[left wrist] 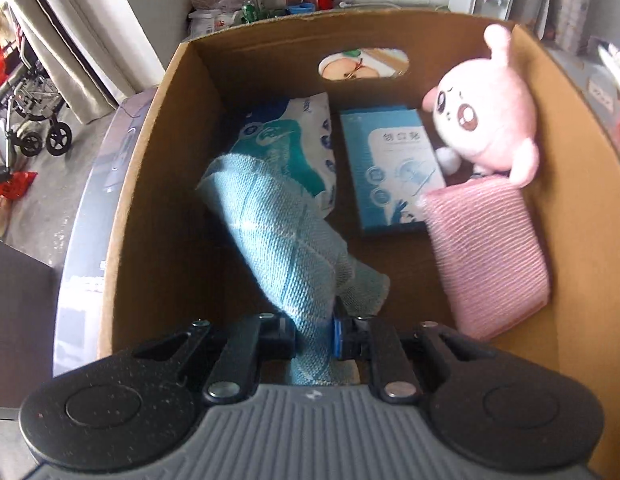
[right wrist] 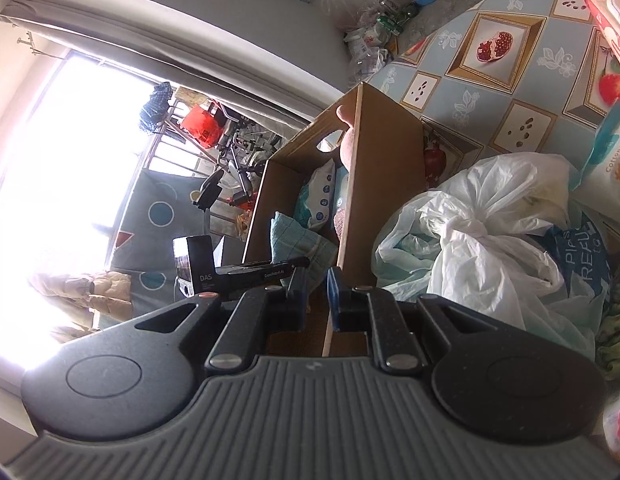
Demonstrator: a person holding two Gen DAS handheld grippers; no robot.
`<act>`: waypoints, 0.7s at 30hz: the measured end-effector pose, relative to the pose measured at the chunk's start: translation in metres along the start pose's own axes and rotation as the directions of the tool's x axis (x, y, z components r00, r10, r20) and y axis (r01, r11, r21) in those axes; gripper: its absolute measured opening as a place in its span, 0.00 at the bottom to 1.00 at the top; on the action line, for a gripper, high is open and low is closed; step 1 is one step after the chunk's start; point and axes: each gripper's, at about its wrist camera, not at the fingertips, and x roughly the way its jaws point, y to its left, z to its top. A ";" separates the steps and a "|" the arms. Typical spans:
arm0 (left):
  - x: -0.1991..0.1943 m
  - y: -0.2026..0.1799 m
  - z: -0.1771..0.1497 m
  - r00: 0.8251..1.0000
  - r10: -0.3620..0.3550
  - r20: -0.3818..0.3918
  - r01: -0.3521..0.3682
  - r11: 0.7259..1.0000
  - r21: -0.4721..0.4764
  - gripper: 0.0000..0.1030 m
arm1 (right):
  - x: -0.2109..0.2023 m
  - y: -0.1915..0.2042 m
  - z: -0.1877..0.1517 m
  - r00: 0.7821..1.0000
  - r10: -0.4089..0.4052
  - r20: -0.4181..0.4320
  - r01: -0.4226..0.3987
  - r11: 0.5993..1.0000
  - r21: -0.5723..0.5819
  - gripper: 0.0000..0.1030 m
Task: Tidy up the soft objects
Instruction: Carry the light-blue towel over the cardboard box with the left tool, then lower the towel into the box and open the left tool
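Pinched between the left gripper's pads, a blue cloth hangs down into the box. It is a pale teal woven towel with a ribbed weave and faint lighter stripes, folded or bunched into a long roll; a looser, mesh-like corner sticks out by the blue pad. Its far end lies against a tissue pack printed in white, teal and blue dots.

Beside that pack a flat blue carton lies on the box floor. Along the right wall a pink ribbed cloth lies folded, its upper end over the carton's corner, and a pink plush with big brown eyes leans in the far right corner just above it.

From the right wrist view, the right gripper is closed on the box's side wall, the cardboard edge running between its fingers. White plastic bags lie just outside the box on a patterned tablecloth.
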 end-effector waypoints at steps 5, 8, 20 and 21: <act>0.017 -0.007 -0.002 0.992 0.117 -0.048 -0.111 0.987 0.116 0.16 | 0.008 -0.004 0.002 1.000 0.003 -0.015 -0.003 1.000 0.011 0.12; 0.018 -0.007 -0.002 0.986 0.154 -0.068 -0.142 0.977 0.158 0.18 | 0.008 -0.005 0.002 1.000 0.003 -0.015 -0.003 1.000 0.012 0.12; 0.012 -0.003 -0.005 0.984 0.169 -0.059 -0.157 0.974 0.163 0.48 | -0.003 -0.008 -0.003 1.000 -0.009 -0.005 0.009 1.000 0.018 0.16; 0.005 -0.003 -0.006 0.985 0.164 -0.046 -0.155 0.976 0.155 0.52 | -0.004 -0.008 -0.003 1.000 -0.008 -0.003 0.008 1.000 0.015 0.17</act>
